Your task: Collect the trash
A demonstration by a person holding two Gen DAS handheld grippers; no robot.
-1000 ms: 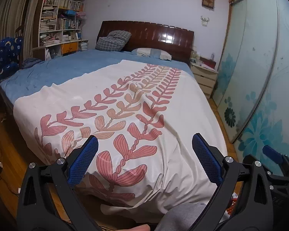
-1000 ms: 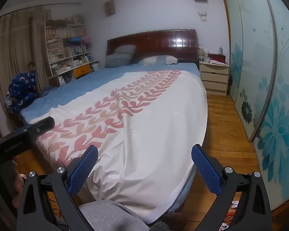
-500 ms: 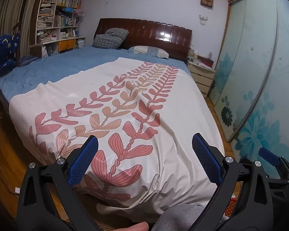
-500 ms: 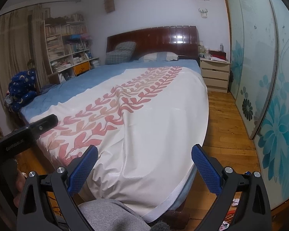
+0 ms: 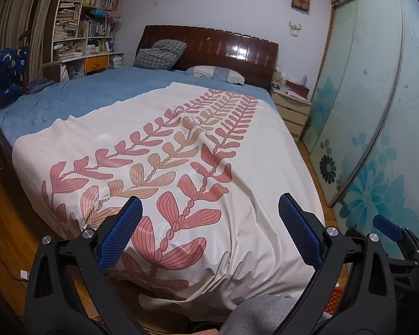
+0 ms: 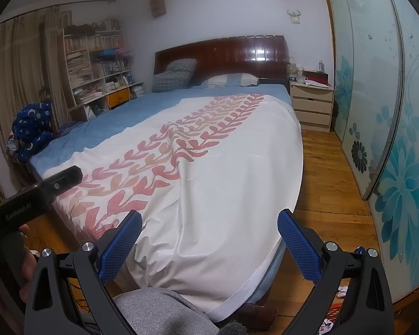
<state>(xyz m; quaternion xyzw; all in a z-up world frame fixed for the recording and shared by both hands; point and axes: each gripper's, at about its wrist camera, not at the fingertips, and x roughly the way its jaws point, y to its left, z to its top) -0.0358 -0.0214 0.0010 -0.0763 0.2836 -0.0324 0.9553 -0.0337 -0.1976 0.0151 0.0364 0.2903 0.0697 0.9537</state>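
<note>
- Since a second ago both cameras have eased in toward the foot of the bed, and the left wrist view now sits a touch higher over the white leaf-print cover (image 5: 198, 167).
- The left gripper (image 5: 209, 231) hangs above the near end of that cover, jaws spread wide, nothing between the blue pads (image 5: 120, 234).
- The right gripper (image 6: 209, 245) is just as wide apart and empty, aimed at the bed's near right corner where the cover drapes toward the wooden floor (image 6: 329, 178).
- In the right wrist view the left gripper's black body shows at the left edge, with the person's hand (image 6: 2, 262) wrapped round its handle.
- A grey-clad knee (image 6: 164, 310) sits low in frame, touching the hanging edge of the cover.
- Trash: small scraps (image 6: 342, 291) lie on the floor at the lower right, beside the sliding glass wardrobe door (image 6: 405, 167); they are too small and clipped to identify.
- A blue sheet (image 5: 83, 97) covers the far half of the bed, with pillows (image 5: 160, 54) against the dark headboard and a nightstand (image 6: 311, 106) to its right.
</note>
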